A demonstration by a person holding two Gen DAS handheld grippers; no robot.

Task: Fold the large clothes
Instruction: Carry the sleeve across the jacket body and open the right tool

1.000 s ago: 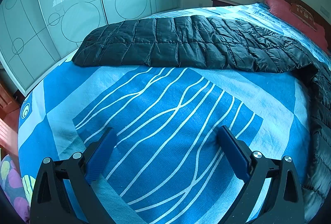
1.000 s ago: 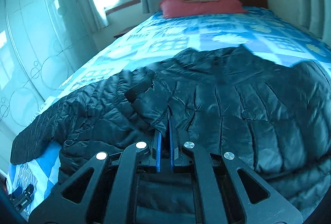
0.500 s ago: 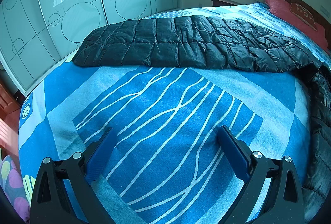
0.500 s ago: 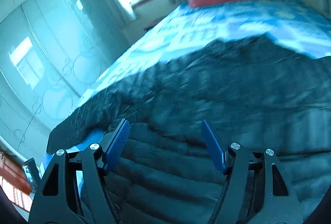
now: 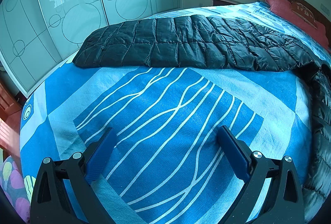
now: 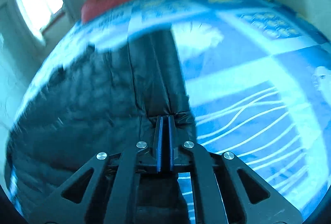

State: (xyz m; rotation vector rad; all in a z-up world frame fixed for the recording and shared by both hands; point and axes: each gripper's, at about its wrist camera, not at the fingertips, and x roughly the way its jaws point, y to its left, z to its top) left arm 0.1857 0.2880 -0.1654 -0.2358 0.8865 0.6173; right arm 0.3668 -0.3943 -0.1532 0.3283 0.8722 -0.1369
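Right gripper (image 6: 165, 120) has let go of the bunched jacket fold it pinched a second ago, swung sideways across the bed, and is now clenched again, this time at the cuff end of a sleeve (image 6: 159, 71). The view is smeared, but dark fabric looks pinched between the pads. Likely the start of folding that sleeve in over the body. It points steeply down, rolled a bit.

Left gripper (image 5: 165, 145) hasn't budged: jaws released wide, nothing between them, hovering over bare blue sheet (image 5: 165, 104), angled down.

Jacket (image 5: 186, 44) lies flat across the bed, its other sleeve stretched toward the wardrobe (image 5: 82, 0), well apart from the left gripper.
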